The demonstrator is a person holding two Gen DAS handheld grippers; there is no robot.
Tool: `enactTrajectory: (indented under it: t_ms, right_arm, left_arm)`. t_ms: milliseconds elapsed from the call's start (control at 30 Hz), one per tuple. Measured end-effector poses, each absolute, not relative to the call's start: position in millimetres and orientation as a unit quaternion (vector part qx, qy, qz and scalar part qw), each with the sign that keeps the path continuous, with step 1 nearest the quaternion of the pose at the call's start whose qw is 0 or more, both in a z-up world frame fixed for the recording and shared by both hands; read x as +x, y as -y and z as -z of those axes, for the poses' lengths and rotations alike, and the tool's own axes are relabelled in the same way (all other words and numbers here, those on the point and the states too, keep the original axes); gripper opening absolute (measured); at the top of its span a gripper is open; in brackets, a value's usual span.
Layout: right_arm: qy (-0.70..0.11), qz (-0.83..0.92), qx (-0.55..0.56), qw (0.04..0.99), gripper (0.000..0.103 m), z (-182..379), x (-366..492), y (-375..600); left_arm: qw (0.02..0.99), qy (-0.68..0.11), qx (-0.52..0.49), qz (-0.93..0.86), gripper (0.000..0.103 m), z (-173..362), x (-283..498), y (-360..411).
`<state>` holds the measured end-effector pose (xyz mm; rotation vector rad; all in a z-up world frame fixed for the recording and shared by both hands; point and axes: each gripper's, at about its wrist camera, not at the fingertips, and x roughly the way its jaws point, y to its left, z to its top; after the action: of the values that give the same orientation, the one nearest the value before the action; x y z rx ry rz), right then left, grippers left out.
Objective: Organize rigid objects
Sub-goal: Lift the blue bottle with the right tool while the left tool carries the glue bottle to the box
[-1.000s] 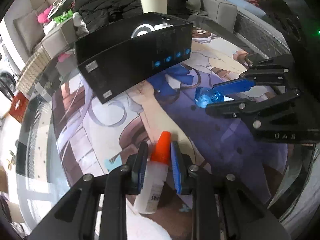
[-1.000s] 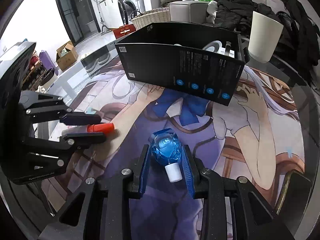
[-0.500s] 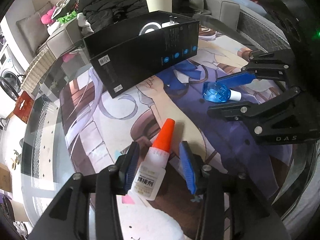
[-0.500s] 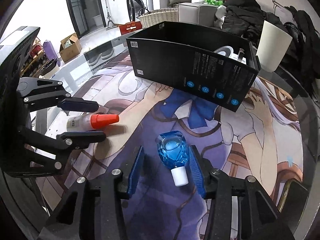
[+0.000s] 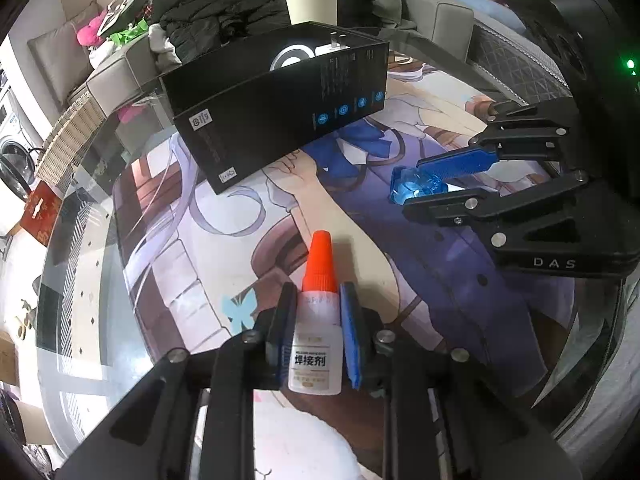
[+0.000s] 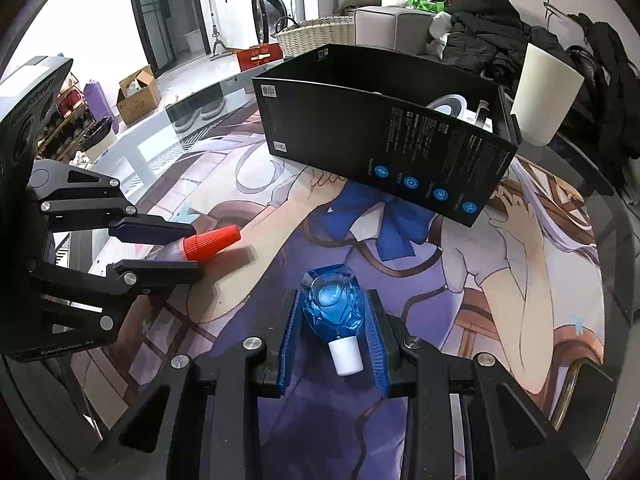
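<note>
Left gripper [image 5: 317,334] pinches the glue bottle [image 5: 316,344], right gripper [image 6: 334,330] closing on the blue bottle [image 6: 333,306], both short of the black box [image 6: 384,148].

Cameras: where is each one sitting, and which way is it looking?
Left wrist view: sits on the left hand-held gripper, looking down along its fingers at the glue bottle it clamps; the right hand-held gripper shows too.
Right wrist view: sits on the right hand-held gripper, looking down at the blue bottle in its closing jaws.
Both share the black box and white cup.
</note>
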<state>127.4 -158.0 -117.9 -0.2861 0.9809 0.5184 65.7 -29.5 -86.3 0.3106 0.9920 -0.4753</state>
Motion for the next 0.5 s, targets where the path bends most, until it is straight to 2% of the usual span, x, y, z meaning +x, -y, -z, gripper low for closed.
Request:
enactTrajectory:
  t_ms: [367,500]
  right_arm:
    - [-0.453,-0.243,-0.127,0.848,0.031,111,124,164]
    - [-0.417,-0.241,-0.104,0.870,0.031,96,121,171]
  left_arm:
    - [0.856,-0.443,0.140,0.225,0.019,74,63,28]
    - [0.875,-0.408,0.131,0.224,0.019,57,59,27]
